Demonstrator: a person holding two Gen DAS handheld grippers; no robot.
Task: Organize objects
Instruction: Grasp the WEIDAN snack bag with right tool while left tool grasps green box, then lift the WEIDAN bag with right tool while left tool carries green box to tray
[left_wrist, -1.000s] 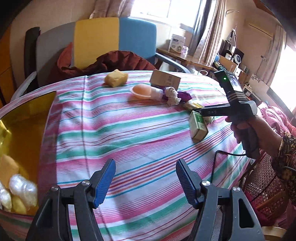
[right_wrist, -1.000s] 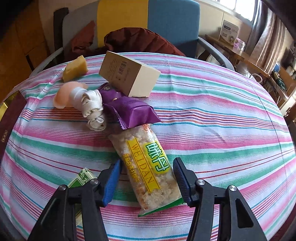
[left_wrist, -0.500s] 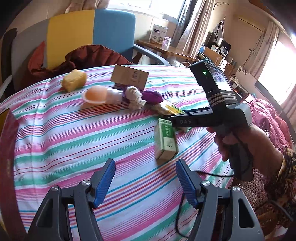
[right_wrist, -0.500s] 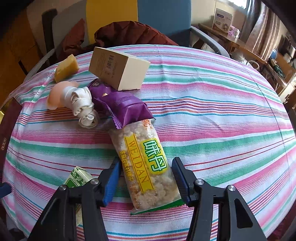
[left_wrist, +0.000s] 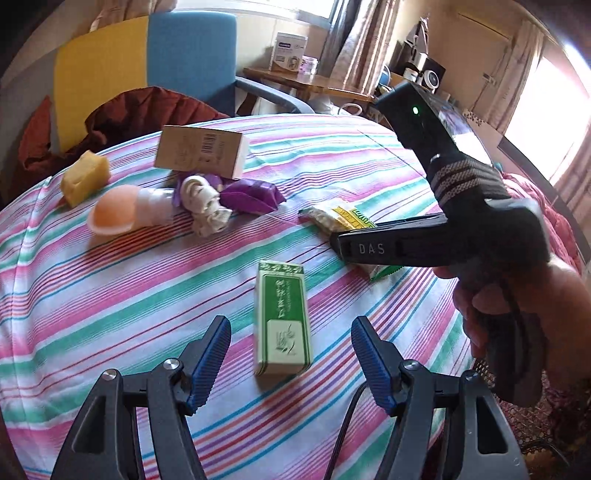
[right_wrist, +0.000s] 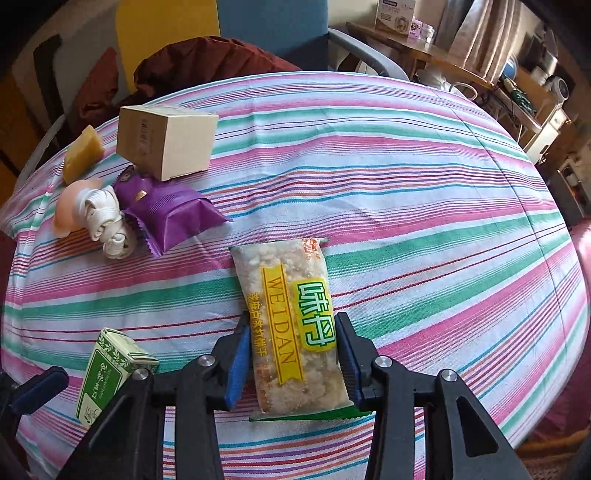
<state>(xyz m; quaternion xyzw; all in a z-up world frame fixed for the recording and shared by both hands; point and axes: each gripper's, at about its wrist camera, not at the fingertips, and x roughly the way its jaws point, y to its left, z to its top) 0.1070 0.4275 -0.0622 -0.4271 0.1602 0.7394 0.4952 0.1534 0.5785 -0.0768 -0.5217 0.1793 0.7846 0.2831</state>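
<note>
- left gripper (left_wrist: 290, 354) sits at the bottom of its own view, jaws wide apart, nothing gripped; the green box (left_wrist: 282, 317) lies flat on the striped tablecloth (left_wrist: 110, 295) between them, touching neither
- right gripper (right_wrist: 291, 362), bottom middle of its view, has just been closing and its blue pads now press both sides of the WEIDAN snack pack (right_wrist: 291, 321)
- purple packet (right_wrist: 166, 214) and cardboard box (right_wrist: 166, 140) sit upper left

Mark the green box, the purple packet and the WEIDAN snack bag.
green box (left_wrist: 282, 317): left wrist view, middle of its top face.
purple packet (right_wrist: 170, 214): right wrist view, centre of the wrapper.
WEIDAN snack bag (right_wrist: 288, 295): right wrist view, on the yellow label band.
</note>
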